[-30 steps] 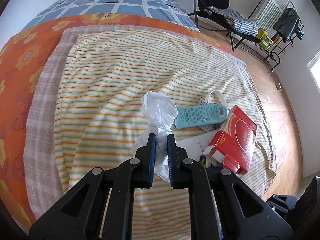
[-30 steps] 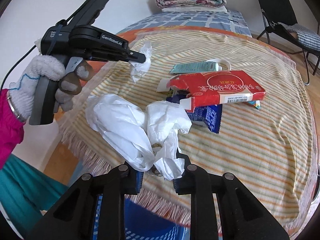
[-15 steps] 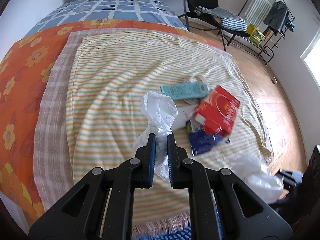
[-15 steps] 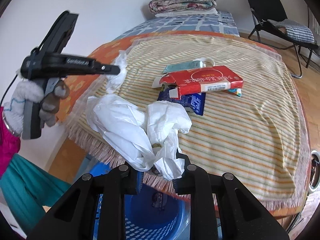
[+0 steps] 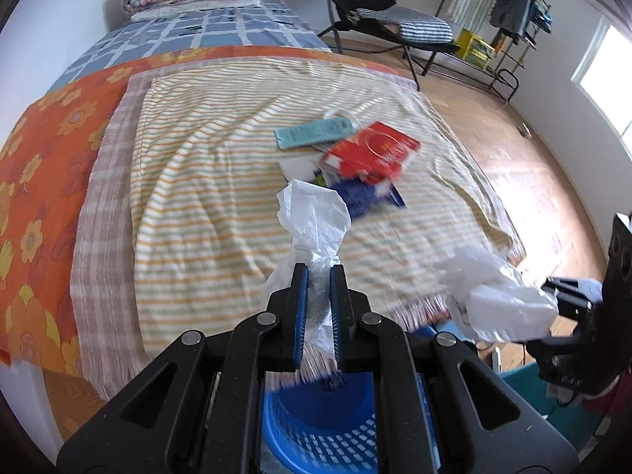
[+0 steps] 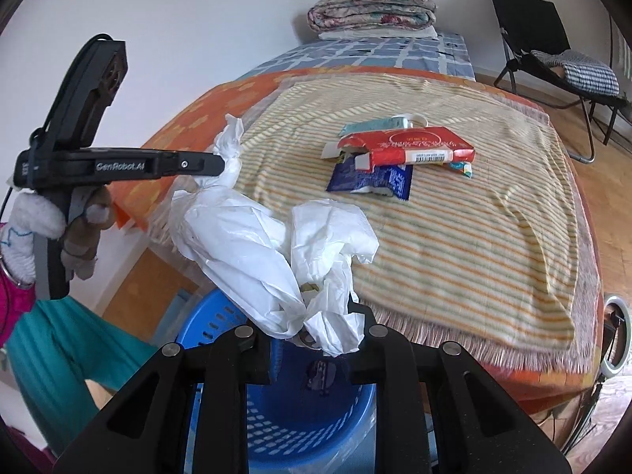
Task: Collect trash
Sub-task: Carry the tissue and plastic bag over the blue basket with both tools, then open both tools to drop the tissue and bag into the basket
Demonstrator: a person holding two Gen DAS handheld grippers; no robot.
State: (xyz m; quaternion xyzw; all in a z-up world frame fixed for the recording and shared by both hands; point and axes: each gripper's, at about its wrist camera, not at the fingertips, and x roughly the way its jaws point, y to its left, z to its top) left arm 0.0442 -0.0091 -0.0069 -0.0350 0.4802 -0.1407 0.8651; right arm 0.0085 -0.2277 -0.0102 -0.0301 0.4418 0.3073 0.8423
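Both crumpled wads (image 5: 312, 217) (image 6: 276, 252) (thin, white) now overhang basket (image 6: 308, 414).

Both tongs have drawn back from the bed, seemingly above the blue basket (image 6: 316, 422).

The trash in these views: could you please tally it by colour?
White wads: 2, both gripped
Red box: 1
Teal packet: 1
Blue wrapper: 1
Total: 5; scraps half-hidden under the box uncounted.
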